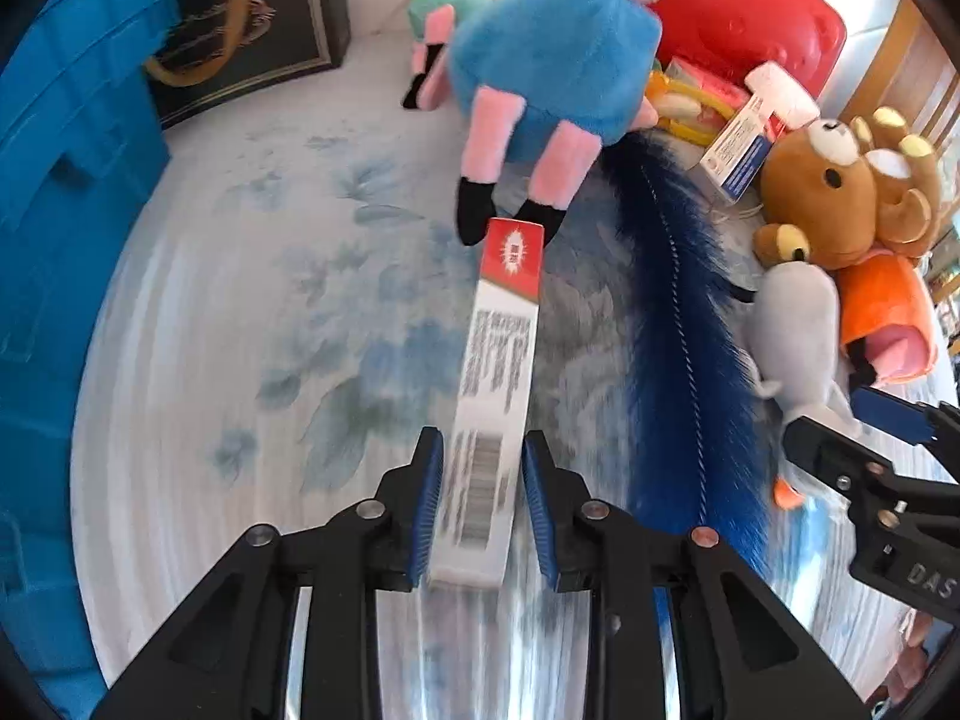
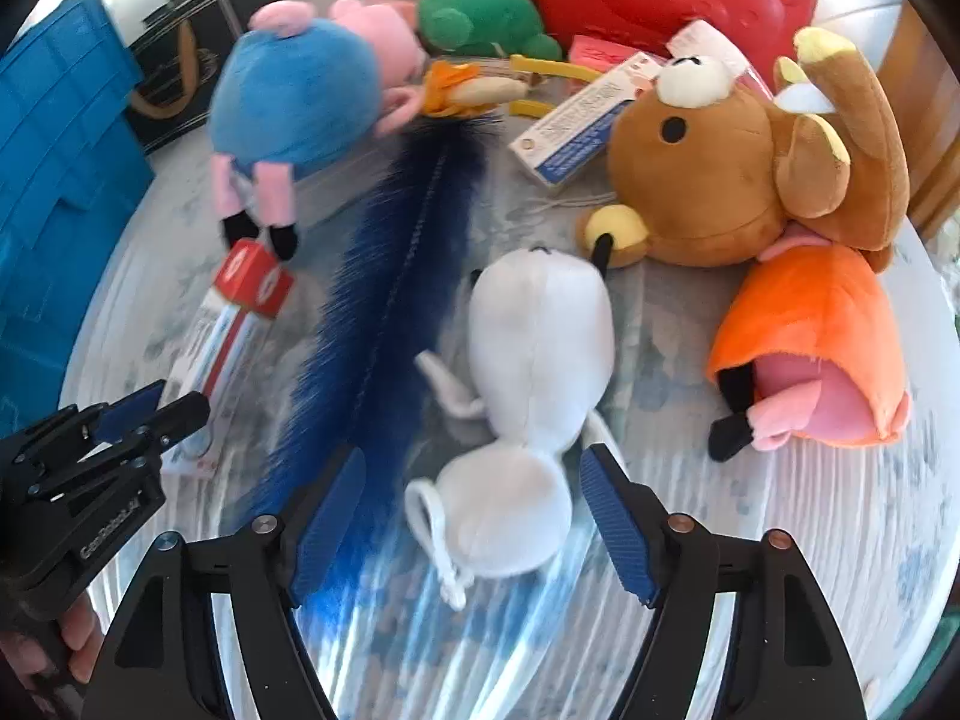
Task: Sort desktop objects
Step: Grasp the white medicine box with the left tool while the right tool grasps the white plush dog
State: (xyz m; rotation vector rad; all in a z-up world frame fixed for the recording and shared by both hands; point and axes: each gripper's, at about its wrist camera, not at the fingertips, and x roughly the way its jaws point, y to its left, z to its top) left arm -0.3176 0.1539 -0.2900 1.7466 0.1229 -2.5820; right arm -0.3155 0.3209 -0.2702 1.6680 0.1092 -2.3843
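A: Left wrist view first. What have you got between the fingers?

B: My left gripper (image 1: 483,510) has a long white carton with a red end, a toothpaste box (image 1: 499,396) by the look of it, lying lengthwise between the blue pads (image 1: 427,510). The pads sit just beside its long sides; I can't tell whether they are pressing it or merely bracketing it. The box's red end reaches the black feet of the blue plush toy (image 1: 555,54).

A: And the right?

B: My right gripper (image 2: 474,516) is spread wide, both fingers flanking the white plush toy (image 2: 528,396) without touching it. That toy lies on the floral tablecloth (image 2: 750,540), just beside the dark blue furry tail (image 2: 396,276).

A: Anything else near?

B: The brown bear plush (image 2: 750,162) lies against an orange plush (image 2: 810,324) further back. A blue plastic crate (image 1: 66,192) stands at the table's left edge.
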